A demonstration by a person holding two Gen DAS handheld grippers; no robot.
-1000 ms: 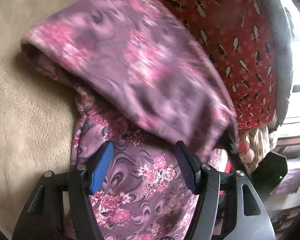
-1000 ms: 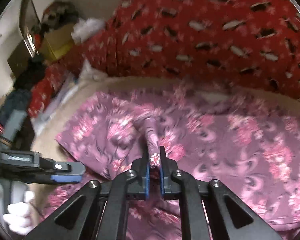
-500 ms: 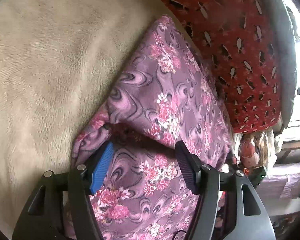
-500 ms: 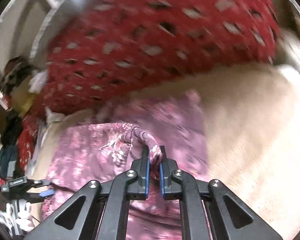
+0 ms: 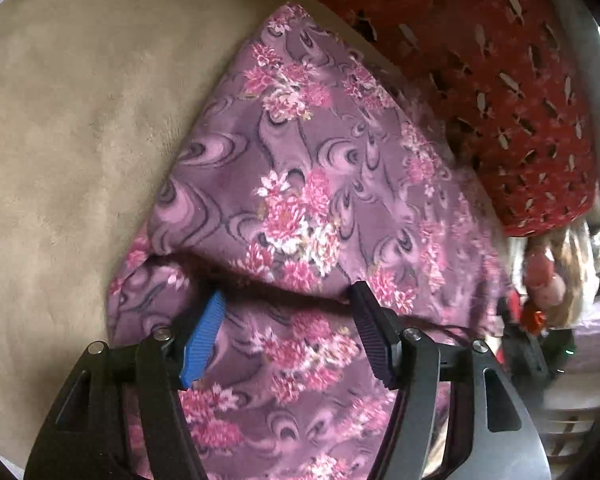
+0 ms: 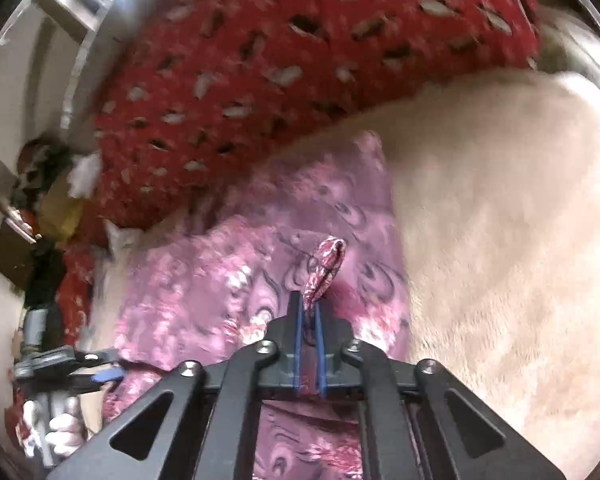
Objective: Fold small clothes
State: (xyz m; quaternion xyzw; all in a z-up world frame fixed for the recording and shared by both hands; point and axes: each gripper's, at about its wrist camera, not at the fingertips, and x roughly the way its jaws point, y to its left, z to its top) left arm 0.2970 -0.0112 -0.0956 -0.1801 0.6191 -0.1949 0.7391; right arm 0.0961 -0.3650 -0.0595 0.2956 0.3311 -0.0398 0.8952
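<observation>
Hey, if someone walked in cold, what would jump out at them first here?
The purple floral garment, folded over on the beige blanket, fills the middle. Behind it lies a red patterned cushion. The right tongs pinch a bunched bit of the garment, while the left tongs hang open over its fold.

Beige plush surface point(image 5: 80, 140), red patterned blanket point(image 5: 520, 92) behind, bright window at right edge

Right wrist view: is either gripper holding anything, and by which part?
The right gripper pinches a bunched fold of the purple floral garment. The left gripper is open over the garment, holding nothing.
</observation>
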